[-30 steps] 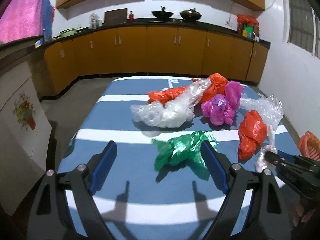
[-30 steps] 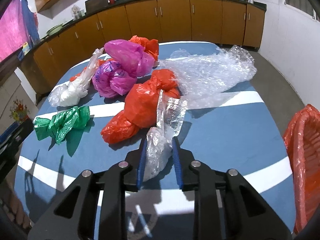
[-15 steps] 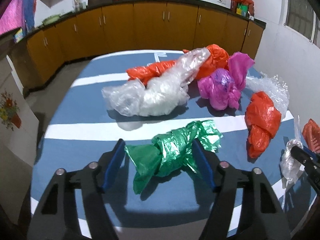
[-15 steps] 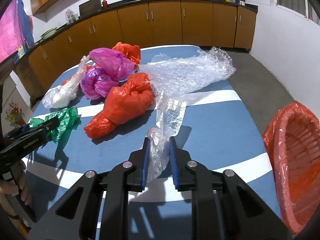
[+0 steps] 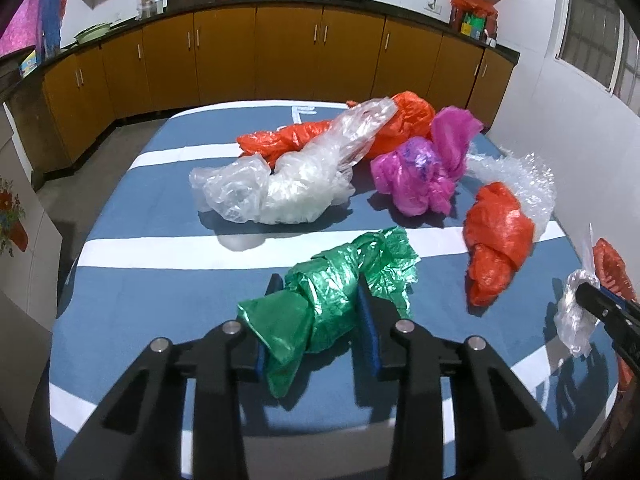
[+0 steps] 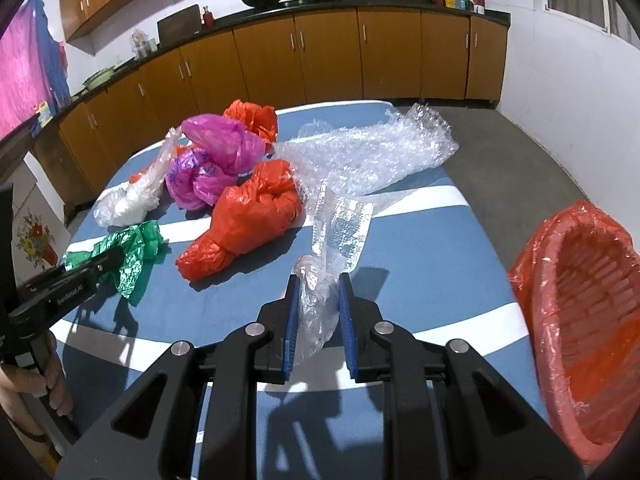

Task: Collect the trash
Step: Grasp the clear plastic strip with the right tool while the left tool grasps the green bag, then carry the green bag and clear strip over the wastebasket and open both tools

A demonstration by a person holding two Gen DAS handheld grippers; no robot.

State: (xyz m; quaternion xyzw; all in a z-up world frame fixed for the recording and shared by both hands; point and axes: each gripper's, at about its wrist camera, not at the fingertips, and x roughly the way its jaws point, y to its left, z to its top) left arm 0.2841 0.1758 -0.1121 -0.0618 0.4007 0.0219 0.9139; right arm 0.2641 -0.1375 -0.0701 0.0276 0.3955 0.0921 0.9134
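On the blue-and-white striped table (image 5: 168,208) we see the sheet of bubble wrap (image 6: 372,152) spread at the far right, then the clear bag (image 5: 280,184), the pink bag (image 5: 424,172) and the knotted orange bag (image 6: 248,216) just beside it. Off the table's right edge stands the orange-lined basket (image 6: 584,320). Our left gripper (image 5: 320,308) is clamped on the green bag (image 5: 332,292), which rests on the table. Our right gripper (image 6: 319,312) pinches the small clear wrapper (image 6: 320,296), which looks raised off the cloth.
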